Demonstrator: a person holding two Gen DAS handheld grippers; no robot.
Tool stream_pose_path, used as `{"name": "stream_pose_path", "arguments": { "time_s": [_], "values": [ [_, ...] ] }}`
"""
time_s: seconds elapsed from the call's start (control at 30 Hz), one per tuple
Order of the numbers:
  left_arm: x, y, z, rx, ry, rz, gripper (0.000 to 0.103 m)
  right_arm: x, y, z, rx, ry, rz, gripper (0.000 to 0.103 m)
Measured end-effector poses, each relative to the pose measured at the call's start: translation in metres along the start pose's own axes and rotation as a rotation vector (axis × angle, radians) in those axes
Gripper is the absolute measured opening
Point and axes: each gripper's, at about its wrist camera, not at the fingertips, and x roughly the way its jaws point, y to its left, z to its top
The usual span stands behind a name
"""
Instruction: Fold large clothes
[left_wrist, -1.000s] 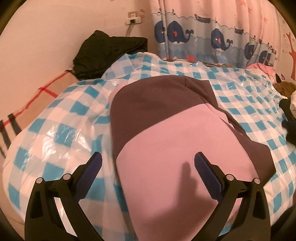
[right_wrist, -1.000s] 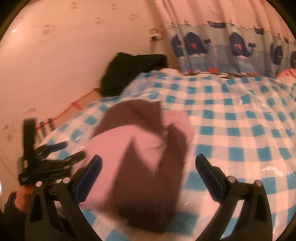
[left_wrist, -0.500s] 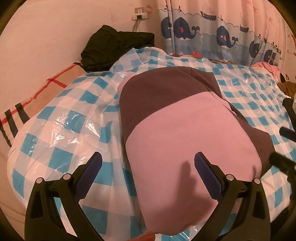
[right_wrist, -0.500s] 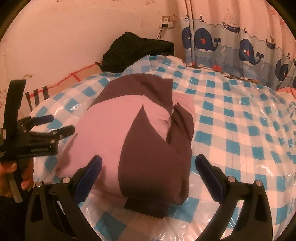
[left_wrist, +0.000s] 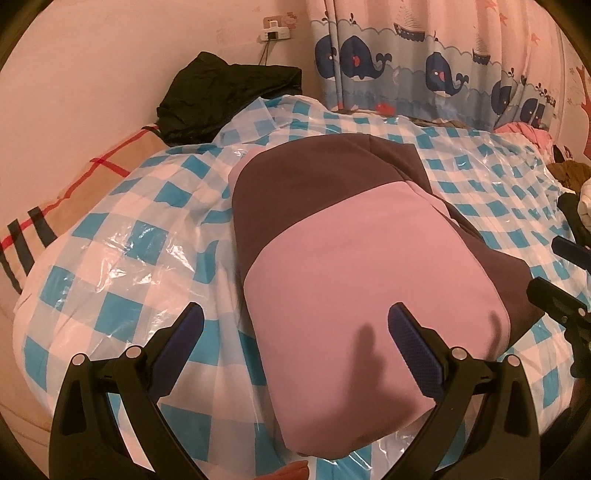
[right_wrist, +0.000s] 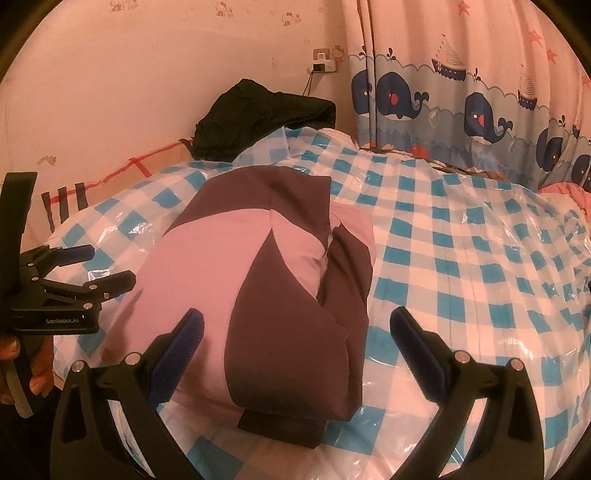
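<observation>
A pink and dark brown garment (left_wrist: 354, 266) lies folded into a thick rectangle on the blue-checked, plastic-covered bed (left_wrist: 122, 258). In the right wrist view the same garment (right_wrist: 258, 295) shows its brown sleeve folded over the pink body, with a dark cuff at the near edge. My left gripper (left_wrist: 295, 328) hovers open above the garment's near pink end, holding nothing. My right gripper (right_wrist: 295, 332) is open too, above the garment's near brown end. The left gripper (right_wrist: 85, 269) also shows at the left edge of the right wrist view, held by a hand (right_wrist: 37, 369).
A black garment (left_wrist: 225, 99) is heaped at the bed's far corner by the wall. A plaid pillow (left_wrist: 66, 192) lies along the left side. A whale-print curtain (left_wrist: 443, 74) hangs behind the bed. More clothes (left_wrist: 569, 184) sit at the far right.
Both grippers have pulled back from the folded garment, so more of the bed shows. The garment itself lies still in its folded shape.
</observation>
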Motion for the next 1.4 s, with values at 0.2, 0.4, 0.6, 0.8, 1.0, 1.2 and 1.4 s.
{"name": "stream_pose_path", "arguments": {
  "time_s": [0.2, 0.4, 0.6, 0.8, 1.0, 1.2, 1.4],
  "values": [
    [-0.0018, -0.0021, -0.0025, 0.001, 0.008, 0.002, 0.096, 0.0002, 0.0012, 0.0002, 0.0, 0.0, 0.0, 0.097],
    [-0.0022, -0.0019, -0.003, 0.001, 0.007, 0.0, 0.096, 0.0024, 0.0, -0.0006, -0.002, 0.004, 0.0, 0.097],
    [-0.0042, -0.0056, -0.0052, 0.005, 0.01, -0.003, 0.096, 0.0021, -0.0001, -0.0002, -0.003, 0.004, 0.002, 0.097],
    [-0.0048, -0.0069, -0.0053, 0.005, 0.01, -0.003, 0.096, 0.002, 0.0003, -0.0002, -0.003, 0.004, 0.001, 0.097],
    [-0.0048, -0.0067, -0.0053, 0.005, 0.011, -0.004, 0.096, 0.0023, 0.0004, -0.0002, -0.005, 0.005, 0.001, 0.097],
    [-0.0051, -0.0072, -0.0058, 0.006, 0.011, -0.005, 0.096, 0.0024, 0.0012, -0.0002, -0.004, 0.005, 0.0, 0.097],
    [-0.0049, -0.0069, -0.0055, 0.006, 0.011, -0.005, 0.096, 0.0023, 0.0017, -0.0002, -0.003, 0.004, 0.0, 0.097]
  ]
}}
